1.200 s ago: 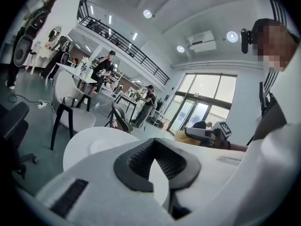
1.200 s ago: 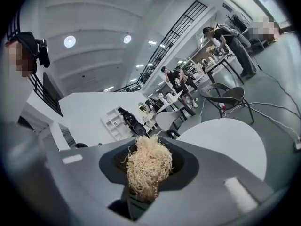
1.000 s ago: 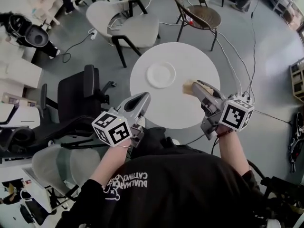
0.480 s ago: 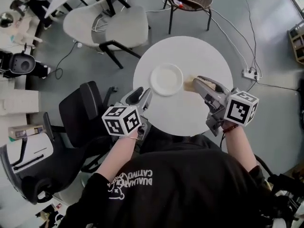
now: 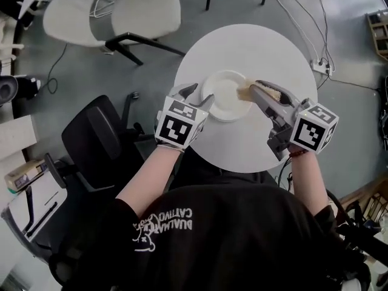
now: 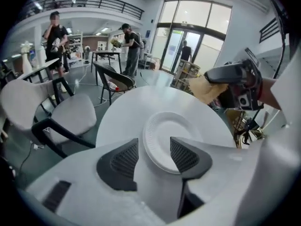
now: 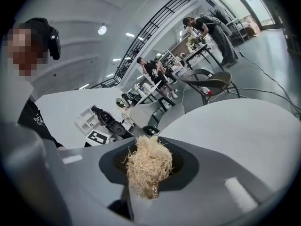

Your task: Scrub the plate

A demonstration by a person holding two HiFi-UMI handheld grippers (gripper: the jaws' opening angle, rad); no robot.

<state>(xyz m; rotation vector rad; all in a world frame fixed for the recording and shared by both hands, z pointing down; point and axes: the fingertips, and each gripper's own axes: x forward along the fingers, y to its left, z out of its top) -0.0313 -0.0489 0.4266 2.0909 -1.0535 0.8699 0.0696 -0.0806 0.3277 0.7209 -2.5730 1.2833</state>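
A white paper plate (image 5: 224,96) lies on the round white table (image 5: 242,47). My left gripper (image 5: 199,96) is at the plate's left rim. In the left gripper view its jaws have just been opening. The left gripper (image 6: 153,157) stands open with the near rim of the plate (image 6: 164,131) between the dark pads (image 6: 123,160), which do not press on it. My right gripper (image 5: 253,91) is shut on a tan fibrous scrubber (image 5: 244,93), held at the plate's right rim. The scrubber (image 7: 148,166) fills the right jaws, the table (image 7: 235,121) behind it.
A grey chair (image 5: 121,8) stands left of the table's far side and a black office chair (image 5: 97,132) at its near left. A power strip with cables (image 5: 319,65) lies on the floor to the right. People stand far off (image 6: 129,44).
Both grippers have moved forward to the plate. The left one dipped, its jaws went from shut to wide open at the rim. The right one carried the scrubber to the plate's right edge.
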